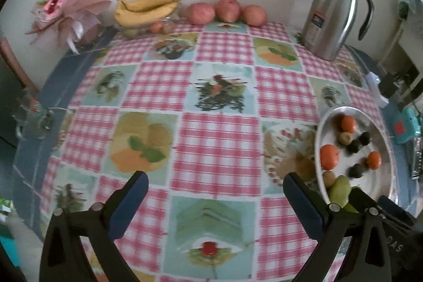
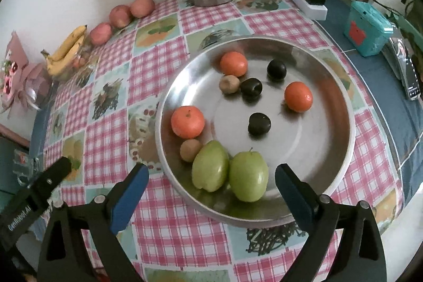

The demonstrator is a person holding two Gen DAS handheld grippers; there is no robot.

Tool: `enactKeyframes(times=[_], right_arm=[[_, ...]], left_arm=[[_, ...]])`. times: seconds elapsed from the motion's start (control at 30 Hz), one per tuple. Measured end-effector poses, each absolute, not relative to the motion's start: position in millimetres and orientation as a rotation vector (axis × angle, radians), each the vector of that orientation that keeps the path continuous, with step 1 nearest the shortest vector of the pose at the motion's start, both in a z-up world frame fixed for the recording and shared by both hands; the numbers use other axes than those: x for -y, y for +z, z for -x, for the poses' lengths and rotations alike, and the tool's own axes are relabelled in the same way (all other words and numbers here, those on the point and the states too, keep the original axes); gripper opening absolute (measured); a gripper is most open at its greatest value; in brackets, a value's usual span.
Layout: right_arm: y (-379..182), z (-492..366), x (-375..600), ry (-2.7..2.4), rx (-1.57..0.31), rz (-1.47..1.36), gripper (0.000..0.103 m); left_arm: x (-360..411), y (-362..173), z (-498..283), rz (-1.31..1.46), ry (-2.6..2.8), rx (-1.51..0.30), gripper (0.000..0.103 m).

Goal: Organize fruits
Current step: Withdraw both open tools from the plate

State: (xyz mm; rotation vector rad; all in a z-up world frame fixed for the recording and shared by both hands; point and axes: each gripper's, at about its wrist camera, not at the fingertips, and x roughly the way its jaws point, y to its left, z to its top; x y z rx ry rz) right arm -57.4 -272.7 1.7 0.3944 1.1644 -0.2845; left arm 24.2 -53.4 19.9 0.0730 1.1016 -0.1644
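Fruits sit in metal tray (image 2: 341,107) — two green ones (image 2: 247,177) at 6 o'clock. Left gripper (image 1: 215,200) and right gripper (image 2: 211,188) both wide open — empty.

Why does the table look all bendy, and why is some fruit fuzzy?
Left wrist view: the fisheye lens bulges the checked tablecloth, and the round metal plate at the edge looks smeared. Right wrist view: the two green apples look sharper, and the plate's rim shines.

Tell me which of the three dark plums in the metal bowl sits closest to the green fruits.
The lone dark plum near the bowl's middle; the other two lie farther back, beside the brown kiwi.
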Motion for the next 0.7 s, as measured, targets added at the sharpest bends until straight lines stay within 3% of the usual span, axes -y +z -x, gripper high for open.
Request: enactKeyframes(times=[0.7], right_arm=[[26.8,68.6,263.6,-0.297,-1.118,-0.34,0.096]], left_arm=[[32.2,23.8,-6.2,-0.067,-0.158,-1.141,0.103]])
